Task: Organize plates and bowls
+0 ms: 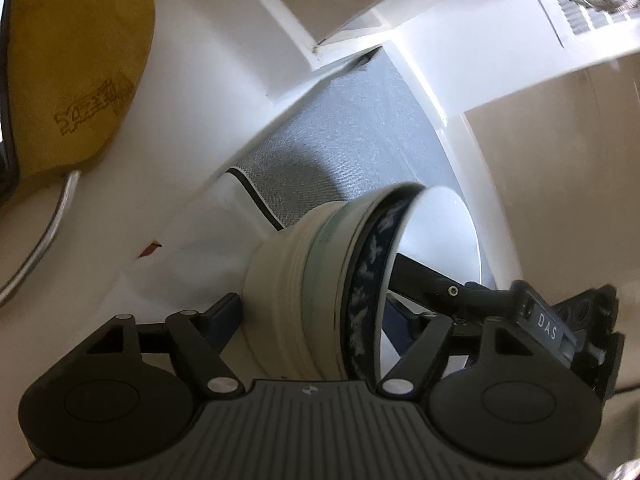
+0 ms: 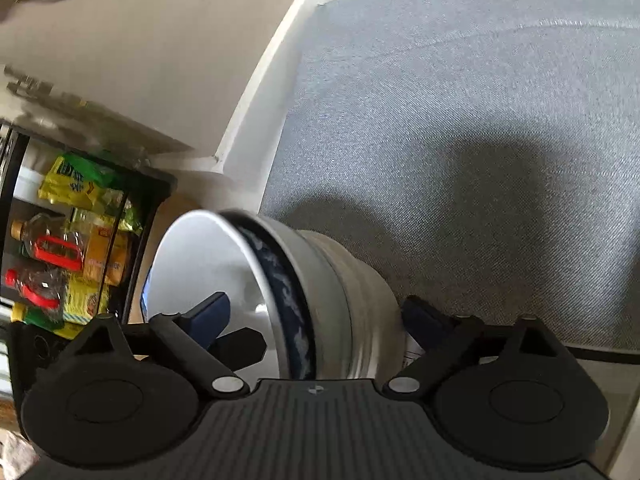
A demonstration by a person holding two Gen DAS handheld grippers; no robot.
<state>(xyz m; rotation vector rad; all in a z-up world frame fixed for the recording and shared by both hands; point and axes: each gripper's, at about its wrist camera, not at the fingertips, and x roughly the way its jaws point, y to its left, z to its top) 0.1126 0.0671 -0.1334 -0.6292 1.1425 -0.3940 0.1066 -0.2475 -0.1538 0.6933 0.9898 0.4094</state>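
From the left wrist camera, the left gripper (image 1: 310, 312) is clamping a stack of bowls (image 1: 320, 284) that is lying tilted on its side, bases toward the left and mouths toward the right. Its jaws are spread wide around the stack and pinching it: one blue-padded finger is pressing the cream outer wall at the left, the other is sitting inside the white hollow at the right. The innermost bowl is showing a dark blue band with pale marks around its rim. A second black gripper, the right gripper (image 1: 416, 276), is reaching into the same hollow from the right side, one finger lying against the bowl's inner wall. Beyond the stack a grey woven shelf liner (image 1: 360, 120) is covering a white cabinet shelf (image 1: 460, 132). A mustard-yellow cloth (image 1: 76, 60) with a dark printed motif is lying at the upper left, beside a curved metal bar (image 1: 44, 236).

From the right wrist camera, the right gripper (image 2: 316, 320) is holding the same stack of bowls (image 2: 328, 292), here with the mouths facing left. Its jaws are also spread and pinching the stack, one finger inside the white interior and the other against the outer wall. The grey liner (image 2: 480, 120) is filling the right half of the view. At the left, a black rack (image 2: 156, 216) is holding yellow-green packets (image 2: 76, 184) and bottles with red caps (image 2: 44, 248).
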